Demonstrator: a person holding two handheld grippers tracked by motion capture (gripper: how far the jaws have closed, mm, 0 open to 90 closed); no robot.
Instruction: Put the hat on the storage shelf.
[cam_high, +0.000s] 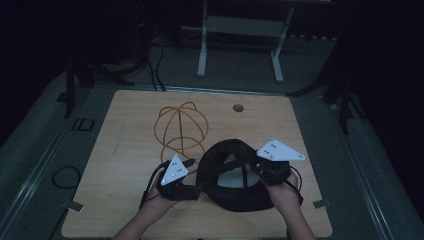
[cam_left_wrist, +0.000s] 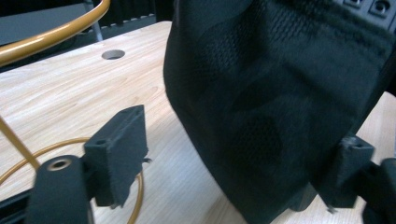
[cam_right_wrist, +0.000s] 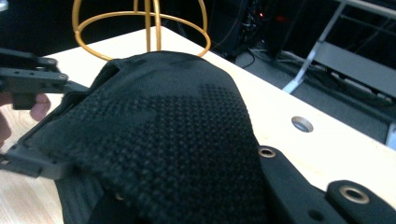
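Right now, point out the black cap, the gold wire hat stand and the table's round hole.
black cap (cam_high: 235, 200): high view, on its lower brim edge.
gold wire hat stand (cam_high: 181, 125): high view, on its central upright.
round hole (cam_high: 238, 107): high view, at its centre.

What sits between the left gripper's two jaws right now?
The black cap's mesh fabric hangs between the left gripper's jaws, as its own view shows.

I see a pale wooden worktop (cam_high: 125, 150) with a round hole (cam_high: 238, 107) at its far edge; a gold wire stand (cam_high: 181, 127) sits centre-left, a black cap (cam_high: 235, 175) near right.
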